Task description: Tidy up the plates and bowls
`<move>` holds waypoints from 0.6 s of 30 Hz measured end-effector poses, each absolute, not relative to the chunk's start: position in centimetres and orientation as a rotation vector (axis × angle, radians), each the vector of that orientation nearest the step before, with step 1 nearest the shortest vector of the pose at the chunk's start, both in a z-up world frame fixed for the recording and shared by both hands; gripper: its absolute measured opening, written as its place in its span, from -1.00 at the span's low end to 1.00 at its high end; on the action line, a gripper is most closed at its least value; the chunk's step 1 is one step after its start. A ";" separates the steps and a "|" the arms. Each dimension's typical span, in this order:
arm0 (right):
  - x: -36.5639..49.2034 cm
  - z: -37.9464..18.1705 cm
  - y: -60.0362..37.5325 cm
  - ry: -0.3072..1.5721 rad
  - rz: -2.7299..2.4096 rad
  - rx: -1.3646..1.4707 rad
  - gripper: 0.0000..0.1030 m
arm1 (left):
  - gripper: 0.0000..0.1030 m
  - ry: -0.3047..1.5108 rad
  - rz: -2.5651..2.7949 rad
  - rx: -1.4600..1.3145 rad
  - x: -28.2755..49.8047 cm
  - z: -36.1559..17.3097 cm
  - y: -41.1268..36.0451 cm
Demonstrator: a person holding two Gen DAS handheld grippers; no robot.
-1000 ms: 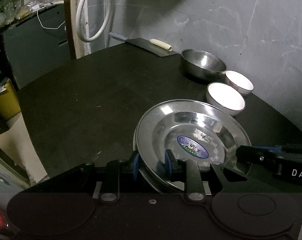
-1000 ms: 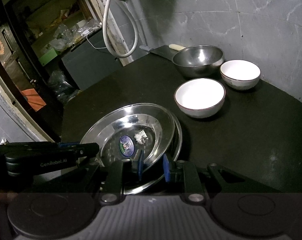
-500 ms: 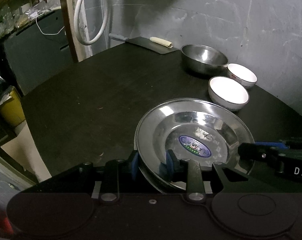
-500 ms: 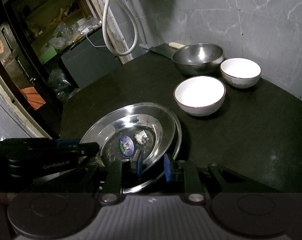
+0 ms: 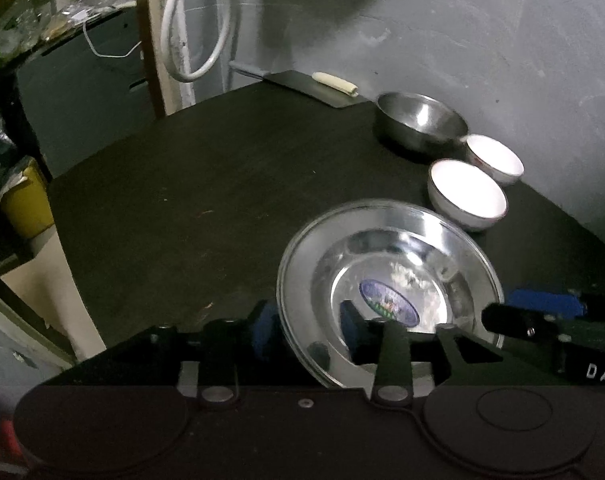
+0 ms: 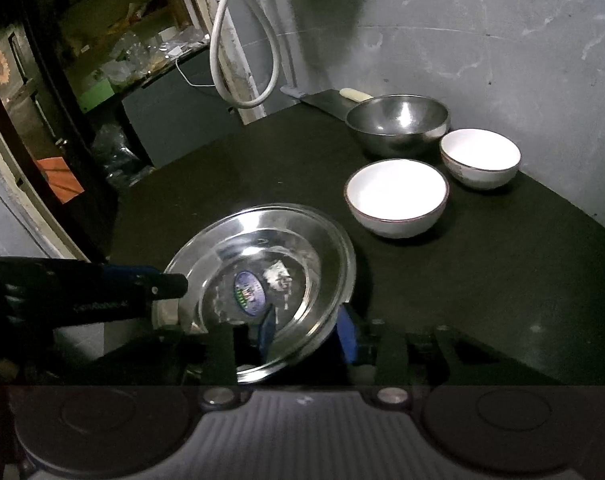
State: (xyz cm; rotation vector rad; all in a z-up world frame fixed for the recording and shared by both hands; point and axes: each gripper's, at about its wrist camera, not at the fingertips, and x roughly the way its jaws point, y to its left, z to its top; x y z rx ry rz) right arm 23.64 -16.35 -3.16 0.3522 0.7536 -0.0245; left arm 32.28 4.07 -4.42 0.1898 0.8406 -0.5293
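Observation:
A steel plate (image 5: 386, 264) with a blue sticker lies stacked on another on the black table (image 5: 182, 200). My left gripper (image 5: 308, 326) stands around its near rim, jaws apart, one finger inside and one outside. My right gripper (image 6: 306, 330) stands around the plate (image 6: 262, 248) rim from the other side, jaws also apart. Two white bowls (image 6: 396, 196) (image 6: 479, 158) and a steel bowl (image 6: 398, 122) stand beyond the plate. The bowls also show in the left wrist view: white (image 5: 467, 194) (image 5: 494, 158) and steel (image 5: 420, 124).
A cleaver (image 5: 302, 84) with a pale object on its blade lies at the table's far edge by the grey wall. A white hose (image 5: 190, 20) hangs on a post. A yellow bin (image 5: 24, 204) sits left, below the table's edge.
Both grippers' jaws have widened around the plate rim. The plate stack now looks settled on the table. The cameras have shifted slightly.

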 end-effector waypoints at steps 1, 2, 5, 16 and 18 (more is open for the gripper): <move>23.6 -3.1 -16.5 0.753 -0.029 0.351 -0.08 | 0.10 0.835 -0.523 0.178 32.3 -4.3 4.2; 23.5 -3.1 -16.6 0.751 -0.032 0.349 -0.02 | 0.17 0.830 -0.517 0.168 32.4 -4.2 4.3; 23.2 -3.1 -17.1 0.750 -0.039 0.346 0.24 | 0.55 0.808 -0.502 0.134 32.5 -3.7 4.4; 23.2 -2.5 -22.7 0.655 -0.053 0.365 0.99 | 0.99 0.697 -0.354 -0.167 35.4 -1.8 3.9; 24.1 -2.2 -24.5 0.629 -0.056 0.378 0.99 | 0.99 0.692 -0.320 -0.185 36.5 -1.5 2.8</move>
